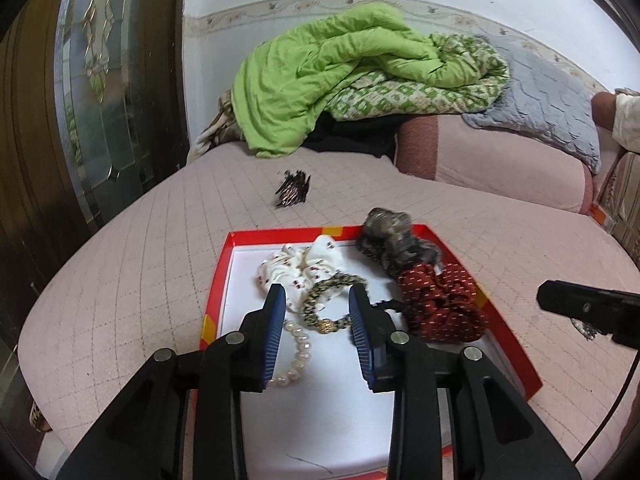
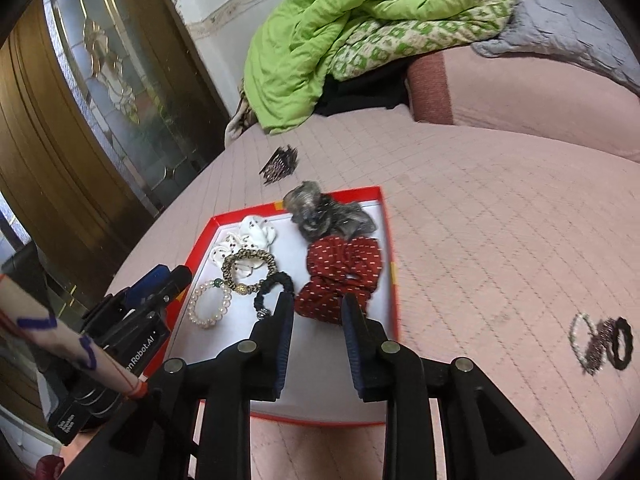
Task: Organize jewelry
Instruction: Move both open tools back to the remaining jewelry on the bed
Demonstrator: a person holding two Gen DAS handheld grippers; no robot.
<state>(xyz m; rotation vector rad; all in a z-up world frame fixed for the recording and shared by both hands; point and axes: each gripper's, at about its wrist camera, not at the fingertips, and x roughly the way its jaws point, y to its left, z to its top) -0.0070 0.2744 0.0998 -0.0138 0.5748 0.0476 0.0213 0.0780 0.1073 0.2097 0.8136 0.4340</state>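
A red-rimmed box [image 1: 224, 272] with a white floor lies on the pink bed and also shows in the right wrist view [image 2: 394, 280]. In it lie a white scrunchie [image 1: 304, 266], a grey scrunchie [image 1: 394, 242], a red dotted scrunchie [image 1: 442, 306], a gold-black hair tie [image 1: 324, 304], a pearl bracelet [image 1: 298, 354] and a black hair tie [image 2: 276, 284]. My left gripper [image 1: 318, 308] is open and empty, low over the gold-black tie. My right gripper [image 2: 318, 304] is open and empty above the box's near part. A dark claw clip [image 1: 292, 190] lies beyond the box. Small bracelets and a black tie [image 2: 600, 342] lie on the bed at right.
A green quilt [image 1: 340, 72], a grey pillow [image 1: 544, 92] and a pink bolster [image 1: 492, 156] are piled at the bed's far end. A wooden door with glass [image 1: 92, 80] stands on the left. The bed's edge curves down on the left.
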